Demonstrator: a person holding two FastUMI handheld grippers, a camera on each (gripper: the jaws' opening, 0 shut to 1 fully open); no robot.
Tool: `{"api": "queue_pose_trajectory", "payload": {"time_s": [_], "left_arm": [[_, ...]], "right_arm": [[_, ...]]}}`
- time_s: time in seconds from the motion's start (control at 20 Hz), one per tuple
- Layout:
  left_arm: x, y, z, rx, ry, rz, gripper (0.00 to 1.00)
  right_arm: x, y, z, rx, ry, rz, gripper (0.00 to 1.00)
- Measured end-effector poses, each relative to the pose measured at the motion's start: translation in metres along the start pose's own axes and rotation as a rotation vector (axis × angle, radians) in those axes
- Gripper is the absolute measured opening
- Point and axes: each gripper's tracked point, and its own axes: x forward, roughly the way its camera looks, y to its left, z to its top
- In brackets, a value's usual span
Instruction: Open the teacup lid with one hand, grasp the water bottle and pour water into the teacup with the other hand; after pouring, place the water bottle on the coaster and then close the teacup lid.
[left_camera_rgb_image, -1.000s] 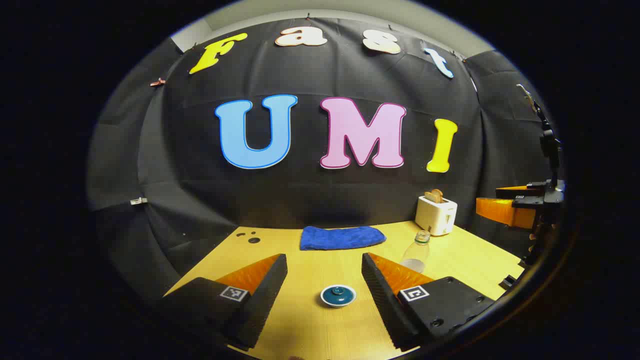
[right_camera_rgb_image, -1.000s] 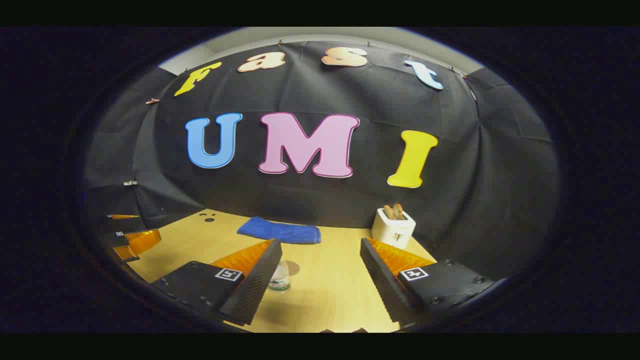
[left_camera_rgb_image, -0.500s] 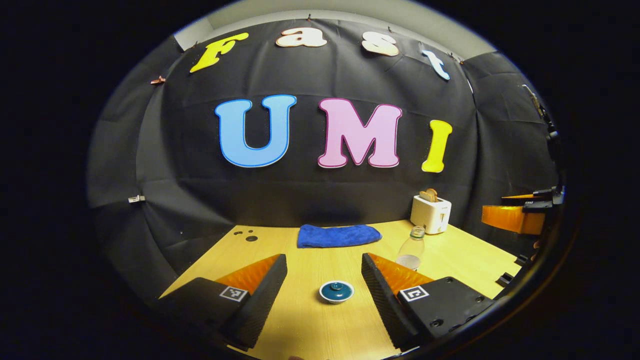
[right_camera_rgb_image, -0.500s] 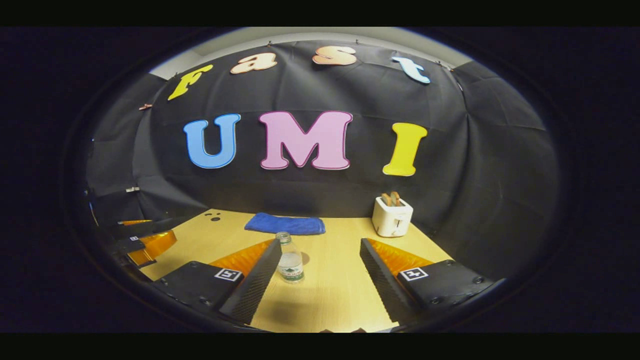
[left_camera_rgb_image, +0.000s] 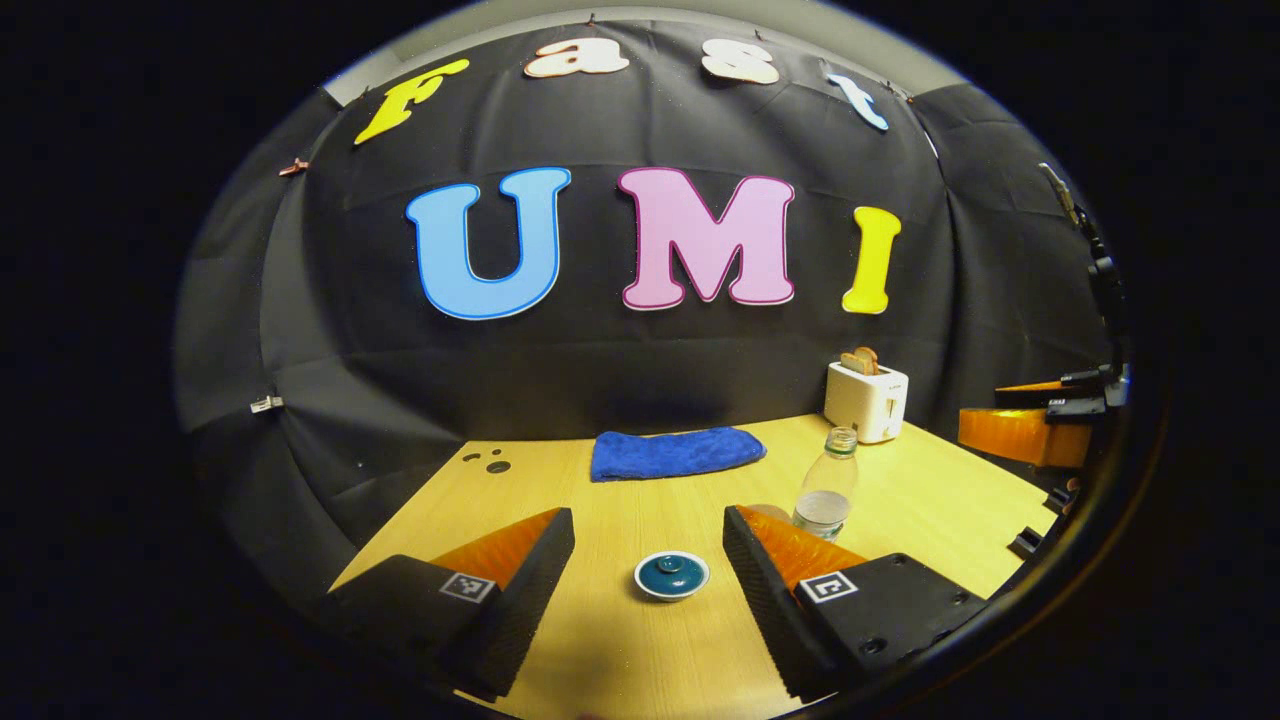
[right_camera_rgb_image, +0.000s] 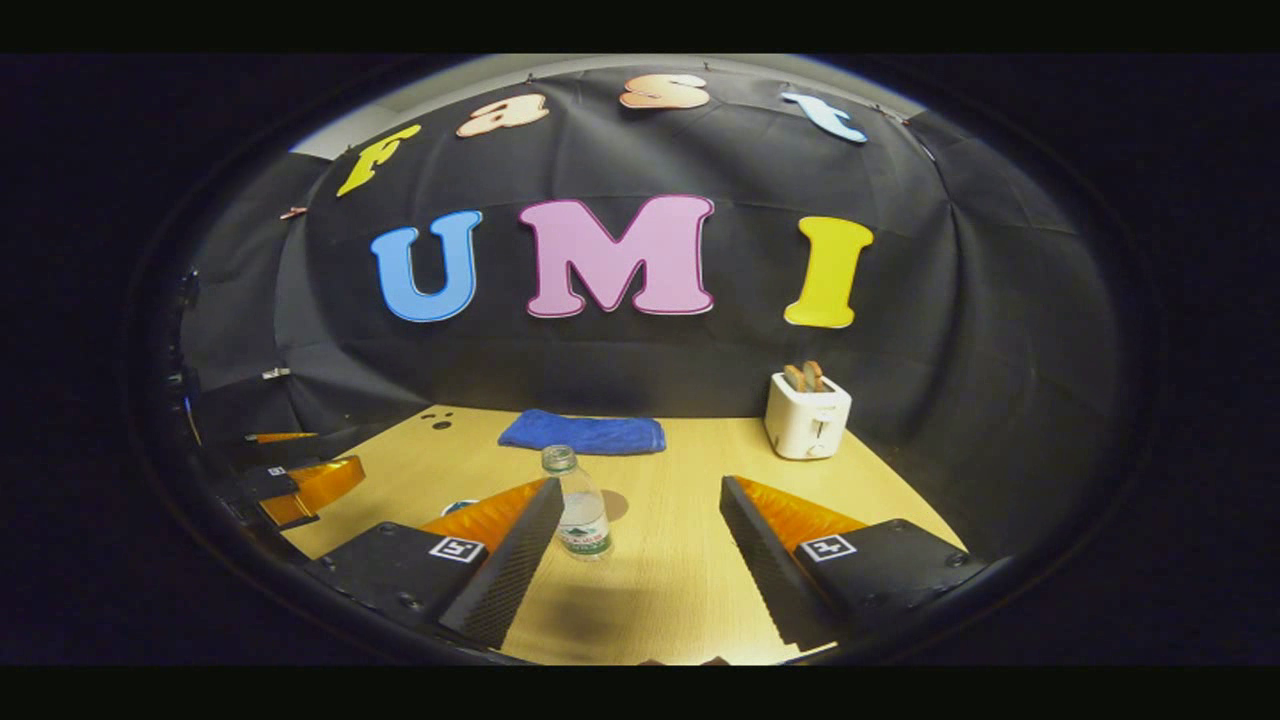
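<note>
Left gripper view puts my left tongs (left_camera_rgb_image: 648, 560) spread wide above the desk (left_camera_rgb_image: 930, 500), with the teacup (left_camera_rgb_image: 672, 577) sitting between the two fingers but beyond their tips, untouched. Its lid (left_camera_rgb_image: 672, 572) is on the cup, knob up, so I judge the first step, lifting that lid, has not been done. The water bottle (left_camera_rgb_image: 826, 487) stands upright just past my right-hand finger in this view, and a sliver of something pale and round beside its base may be the coaster (I cannot tell for sure). At the far right edge I see the right tongs (left_camera_rgb_image: 1030, 425), held off the desk.

From the right gripper view, my right tongs (right_camera_rgb_image: 640, 535) are also spread and pinch nothing. The bottle (right_camera_rgb_image: 578, 505) stands close to the tip of the left-hand finger, not between the two, so I would need to shift across before closing on it. It looks to carry only a little water, low in the body, and I see no cap on its neck. A blue cloth (right_camera_rgb_image: 583, 434) and a white toaster (right_camera_rgb_image: 807, 418) sit at the back of the desk, well apart from the work.

By my reckoning nothing is finished: lid, grasp, pour, coaster and closing all remain.
</note>
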Motion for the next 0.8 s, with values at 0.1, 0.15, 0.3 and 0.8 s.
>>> {"api": "queue_pose_trajectory", "payload": {"time_s": [0.1, 0.15, 0.3, 0.8], "left_arm": [[0.013, -0.005, -0.014, -0.004, 0.042, -0.017, 0.94], [0.02, -0.006, -0.019, -0.003, 0.056, -0.022, 0.94], [0.049, -0.007, -0.036, 0.039, 0.085, -0.023, 0.94], [0.127, -0.017, -0.108, 0.11, 0.15, -0.091, 0.74]], "right_arm": [[0.009, 0.003, -0.006, -0.007, 0.019, 0.025, 0.98], [0.013, 0.005, -0.008, -0.01, 0.025, 0.034, 0.98], [0.027, 0.011, -0.021, -0.013, 0.054, 0.064, 0.98], [0.068, 0.023, -0.072, -0.044, 0.139, 0.108, 0.98]]}}
